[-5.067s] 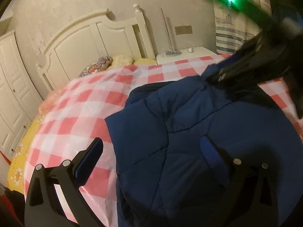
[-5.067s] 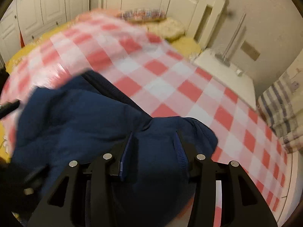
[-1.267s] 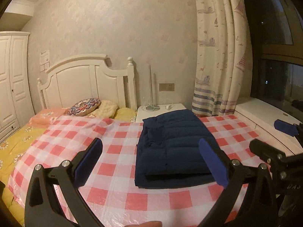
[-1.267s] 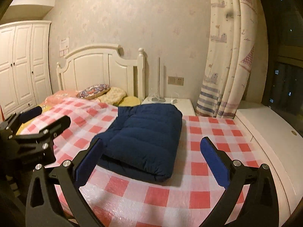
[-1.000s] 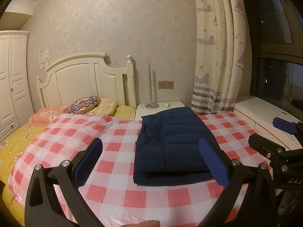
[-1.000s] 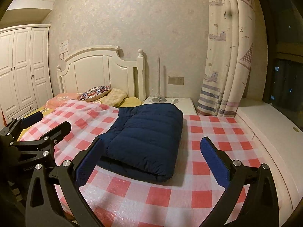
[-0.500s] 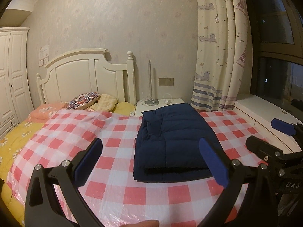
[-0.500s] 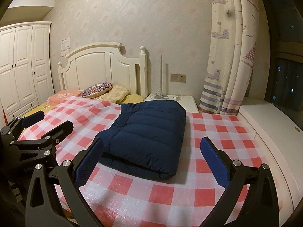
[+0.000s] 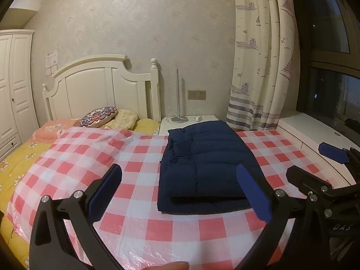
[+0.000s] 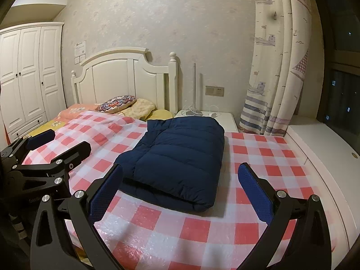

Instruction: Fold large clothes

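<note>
right wrist: navy padded jacket (image 10: pixel 180 150) folded flat.

Five seconds back, both grippers were down on the navy down jacket (image 9: pixel 207 168), the right gripper (image 10: pixel 180 191) with its jaws closed on a bunched fold and the left gripper (image 9: pixel 180 191) with open jaws pressed over the spread quilting. Now both jaws stand wide apart and empty, drawn well back, and the jacket lies ahead of them as a neat folded rectangle on the checked cover (image 9: pixel 139 220).
</note>
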`<state>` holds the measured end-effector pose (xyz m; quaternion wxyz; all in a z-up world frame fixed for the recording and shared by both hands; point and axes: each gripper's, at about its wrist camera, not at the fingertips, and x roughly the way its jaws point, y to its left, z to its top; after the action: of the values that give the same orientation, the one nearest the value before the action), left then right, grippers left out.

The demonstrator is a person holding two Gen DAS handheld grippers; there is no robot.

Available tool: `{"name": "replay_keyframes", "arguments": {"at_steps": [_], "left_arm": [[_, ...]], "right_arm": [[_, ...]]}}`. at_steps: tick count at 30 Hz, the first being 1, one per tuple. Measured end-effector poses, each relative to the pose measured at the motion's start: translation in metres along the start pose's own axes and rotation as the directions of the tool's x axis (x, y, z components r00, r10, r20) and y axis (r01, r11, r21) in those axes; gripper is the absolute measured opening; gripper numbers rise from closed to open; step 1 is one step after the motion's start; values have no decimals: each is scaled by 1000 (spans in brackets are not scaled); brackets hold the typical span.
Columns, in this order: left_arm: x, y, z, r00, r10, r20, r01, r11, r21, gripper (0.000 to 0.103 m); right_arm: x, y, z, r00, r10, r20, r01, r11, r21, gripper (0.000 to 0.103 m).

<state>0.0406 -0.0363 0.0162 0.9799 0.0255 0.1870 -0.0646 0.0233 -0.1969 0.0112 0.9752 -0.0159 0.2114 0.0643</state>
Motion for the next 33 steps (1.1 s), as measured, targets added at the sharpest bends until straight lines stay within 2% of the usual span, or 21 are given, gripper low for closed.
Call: {"name": "replay_keyframes", "arguments": {"at_steps": [33], "left_arm": [[-1, -2, 0, 1000, 2, 4, -2, 1000, -13, 101]], "right_arm": [[5, 2, -5, 1000, 4, -14, -4, 1000, 0, 98]]}}
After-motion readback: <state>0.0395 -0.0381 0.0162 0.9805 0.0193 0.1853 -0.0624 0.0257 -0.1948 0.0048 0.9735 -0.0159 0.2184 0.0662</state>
